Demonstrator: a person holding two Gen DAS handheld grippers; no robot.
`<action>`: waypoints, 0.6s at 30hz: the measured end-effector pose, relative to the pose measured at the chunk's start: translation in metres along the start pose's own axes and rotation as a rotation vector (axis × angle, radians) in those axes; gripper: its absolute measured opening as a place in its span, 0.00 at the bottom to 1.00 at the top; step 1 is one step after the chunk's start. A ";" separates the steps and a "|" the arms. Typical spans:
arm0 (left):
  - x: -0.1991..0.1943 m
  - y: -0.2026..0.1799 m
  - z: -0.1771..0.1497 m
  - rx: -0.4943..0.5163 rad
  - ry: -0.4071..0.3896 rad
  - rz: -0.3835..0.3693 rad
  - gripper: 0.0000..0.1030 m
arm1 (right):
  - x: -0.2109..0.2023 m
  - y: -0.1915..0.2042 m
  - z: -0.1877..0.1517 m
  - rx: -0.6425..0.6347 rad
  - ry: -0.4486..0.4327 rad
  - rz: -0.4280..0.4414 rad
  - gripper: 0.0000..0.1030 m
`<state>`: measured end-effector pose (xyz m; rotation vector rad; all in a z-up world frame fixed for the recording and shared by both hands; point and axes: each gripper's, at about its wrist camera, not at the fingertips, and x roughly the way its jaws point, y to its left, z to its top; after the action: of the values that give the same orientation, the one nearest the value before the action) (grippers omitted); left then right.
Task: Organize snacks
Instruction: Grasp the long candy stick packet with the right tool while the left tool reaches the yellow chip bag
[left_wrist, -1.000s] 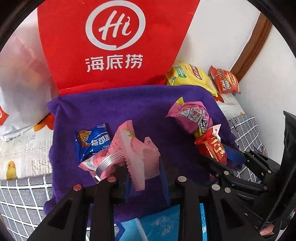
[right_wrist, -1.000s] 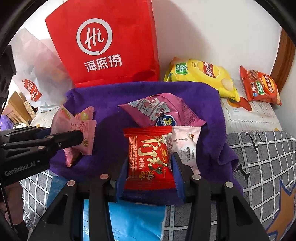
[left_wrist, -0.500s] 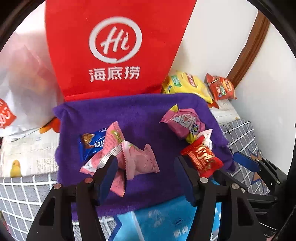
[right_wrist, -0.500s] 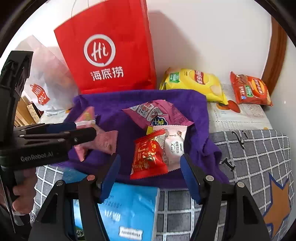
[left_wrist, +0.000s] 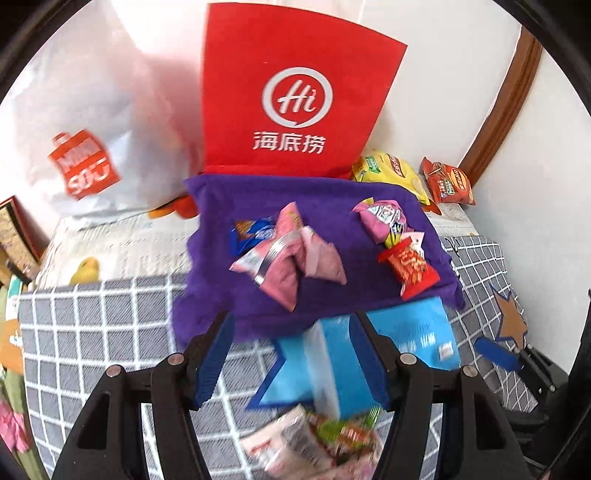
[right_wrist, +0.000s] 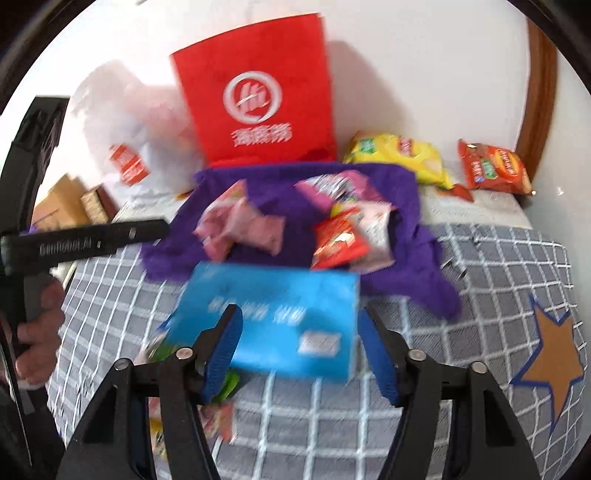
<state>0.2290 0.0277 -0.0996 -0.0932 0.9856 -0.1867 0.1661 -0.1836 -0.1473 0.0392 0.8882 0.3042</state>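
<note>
Looks like someone's bedroom at home: a bed with a grey checked sheet (left_wrist: 110, 332), shopping bags (left_wrist: 295, 103) leaning on the white wall at the far side, brown wooden trim (left_wrist: 506, 92) far right.

Both wrist views look steeply down, close, sharing the purple cloth (left_wrist: 325, 295).

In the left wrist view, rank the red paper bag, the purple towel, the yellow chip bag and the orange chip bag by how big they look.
1. red paper bag, though the towel is close
2. purple towel
3. yellow chip bag
4. orange chip bag, only slightly smaller
</note>
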 end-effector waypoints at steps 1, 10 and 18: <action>-0.005 0.003 -0.005 -0.005 0.000 0.004 0.61 | -0.002 0.004 -0.004 -0.007 0.002 0.003 0.58; -0.030 0.023 -0.043 -0.053 -0.004 -0.002 0.61 | -0.009 0.049 -0.066 -0.078 0.045 0.159 0.57; -0.049 0.036 -0.070 -0.077 -0.010 0.010 0.61 | 0.008 0.075 -0.082 -0.177 0.074 0.143 0.57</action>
<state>0.1487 0.0736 -0.1039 -0.1594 0.9837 -0.1391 0.0896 -0.1169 -0.1929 -0.0734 0.9307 0.5202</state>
